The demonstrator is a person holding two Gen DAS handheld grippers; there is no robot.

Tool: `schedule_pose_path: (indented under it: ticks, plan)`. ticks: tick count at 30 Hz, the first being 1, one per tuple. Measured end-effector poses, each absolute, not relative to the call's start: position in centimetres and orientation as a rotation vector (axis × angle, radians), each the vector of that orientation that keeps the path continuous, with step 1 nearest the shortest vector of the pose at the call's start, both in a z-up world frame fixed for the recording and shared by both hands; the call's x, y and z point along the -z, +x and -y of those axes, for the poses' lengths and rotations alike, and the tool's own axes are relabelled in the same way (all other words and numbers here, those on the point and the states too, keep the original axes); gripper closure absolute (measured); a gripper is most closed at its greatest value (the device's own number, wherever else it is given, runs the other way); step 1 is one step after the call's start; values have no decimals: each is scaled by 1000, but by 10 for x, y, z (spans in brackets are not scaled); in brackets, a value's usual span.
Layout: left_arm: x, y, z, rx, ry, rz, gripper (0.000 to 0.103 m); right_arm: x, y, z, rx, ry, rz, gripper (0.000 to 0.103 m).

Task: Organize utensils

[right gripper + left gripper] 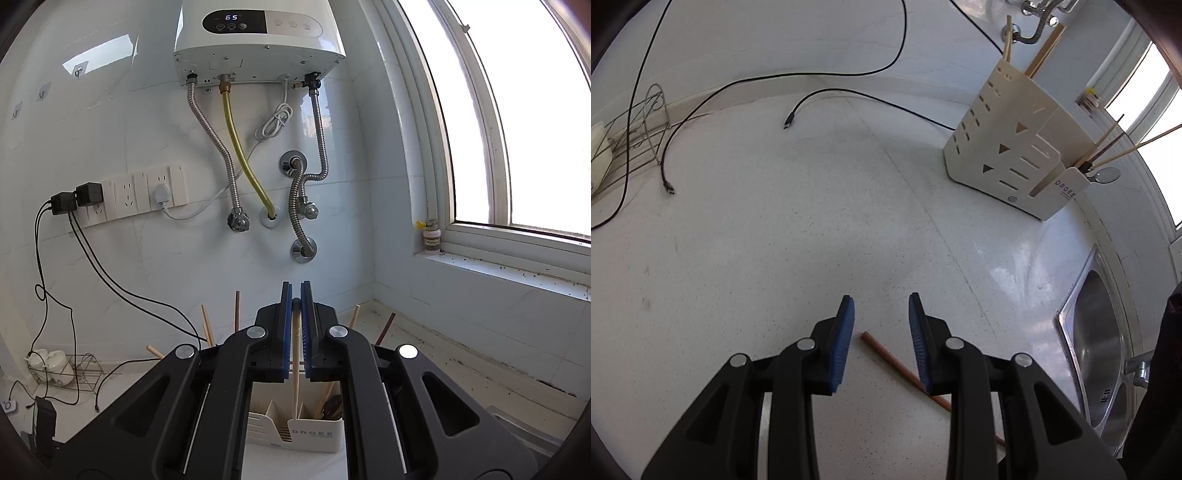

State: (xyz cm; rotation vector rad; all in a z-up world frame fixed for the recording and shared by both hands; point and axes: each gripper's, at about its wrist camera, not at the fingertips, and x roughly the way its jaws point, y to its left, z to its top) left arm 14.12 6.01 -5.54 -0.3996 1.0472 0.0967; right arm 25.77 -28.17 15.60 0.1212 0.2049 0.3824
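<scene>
We have the left gripper (881, 332) open over the brown chopstick (897, 363), its axis diagonal across the gap; the right gripper (295, 325) clamps a pale chopstick (295, 376) above the holder (295, 435).

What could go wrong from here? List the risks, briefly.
1. The open left gripper straddles the thin brown chopstick lying flat and slanted on the speckled white countertop; closing may skid it away.
2. The right gripper pinches a pale chopstick over the cream slotted utensil holder; released crooked, it could snag on other sticks.
</scene>
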Motion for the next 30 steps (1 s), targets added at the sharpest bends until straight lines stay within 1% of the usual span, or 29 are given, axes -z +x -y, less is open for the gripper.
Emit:
schedule_pose_path:
  ticks: [5, 18, 30]
  plan:
    - [78, 135, -48, -178, -467, -1098, 73, -158, 248, 285, -410, 146, -194, 99]
    - [88, 139, -39, -379, -482, -1048, 74, -150, 239, 287, -489, 140, -216, 99]
    - [89, 148, -5, -547, -314, -1041, 74, -144, 239, 293, -513, 158, -232, 99]
